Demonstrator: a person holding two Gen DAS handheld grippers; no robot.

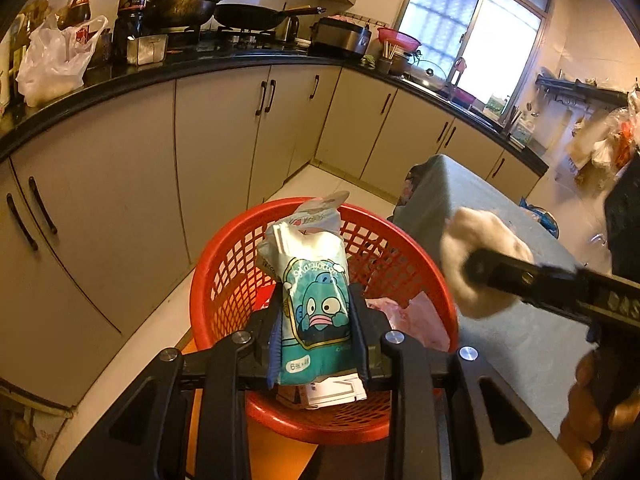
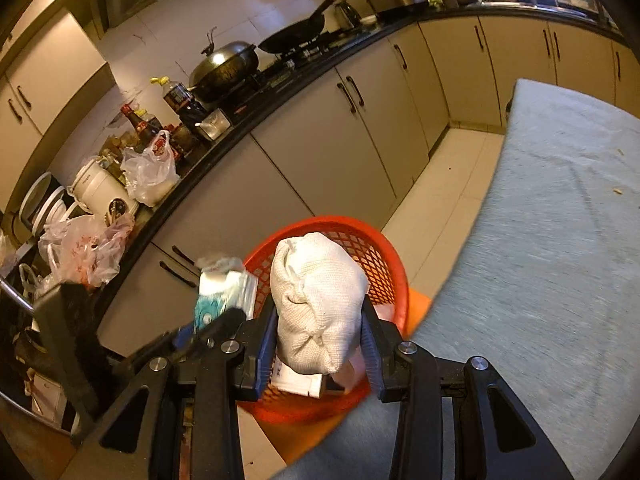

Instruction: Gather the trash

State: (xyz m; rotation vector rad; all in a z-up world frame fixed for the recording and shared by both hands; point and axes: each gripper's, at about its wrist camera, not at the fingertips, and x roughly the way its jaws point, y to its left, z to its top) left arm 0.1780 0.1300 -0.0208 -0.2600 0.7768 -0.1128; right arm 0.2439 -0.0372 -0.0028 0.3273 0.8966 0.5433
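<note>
1. Tissue pack (image 1: 310,300): a "6" with small characters after it sits in a white oval near its lower edge; curly lettering arches above the cartoon fish, too stylised to read.
2. Right gripper (image 1: 476,270): pale letters on its black body at the frame's right edge look like "DAS", partly cut off.
3. Bottle labels and red print on plastic bags on the counter are too small to read.

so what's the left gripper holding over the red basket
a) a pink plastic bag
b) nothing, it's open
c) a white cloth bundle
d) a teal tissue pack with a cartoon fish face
d: the left gripper is shut on the teal tissue pack, clamped between its fingers above the red basket; the white cloth bundle sits in the right gripper.
</note>
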